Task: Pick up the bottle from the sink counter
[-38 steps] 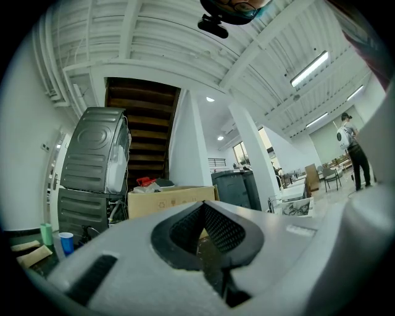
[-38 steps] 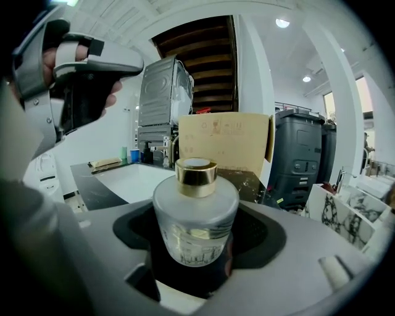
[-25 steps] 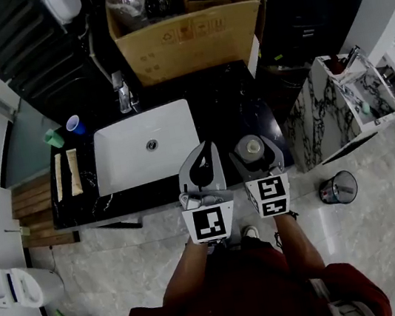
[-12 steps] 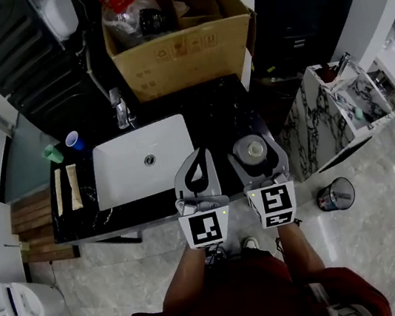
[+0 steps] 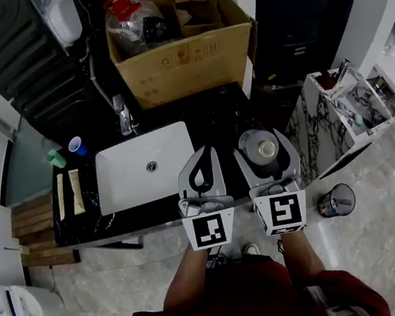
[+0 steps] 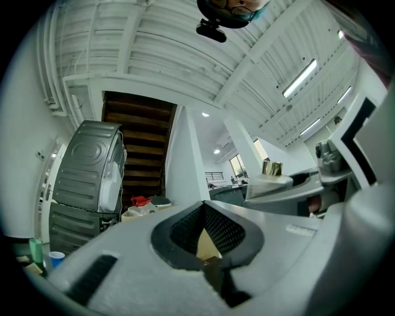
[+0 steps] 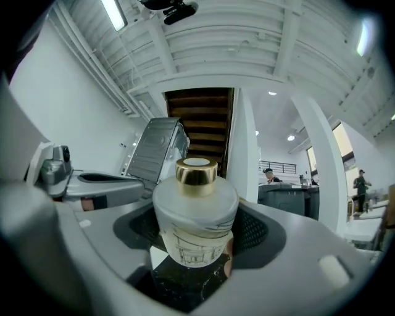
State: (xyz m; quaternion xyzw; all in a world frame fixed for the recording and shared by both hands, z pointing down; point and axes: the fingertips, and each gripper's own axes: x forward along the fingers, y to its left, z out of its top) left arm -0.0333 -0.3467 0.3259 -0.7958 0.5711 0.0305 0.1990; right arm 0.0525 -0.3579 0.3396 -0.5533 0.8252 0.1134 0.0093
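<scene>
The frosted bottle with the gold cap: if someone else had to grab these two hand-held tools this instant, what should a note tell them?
Right gripper: fingers closed on the frosted glass bottle with a gold cap, which stands upright.
Left gripper: shut, empty, beside the right one.
Place: both are over the front edge of the black marble sink counter, right of the white sink basin.
Done: bottle grasped and apparently lifted off the counter.
Left: probably only to keep it upright and steady.
</scene>
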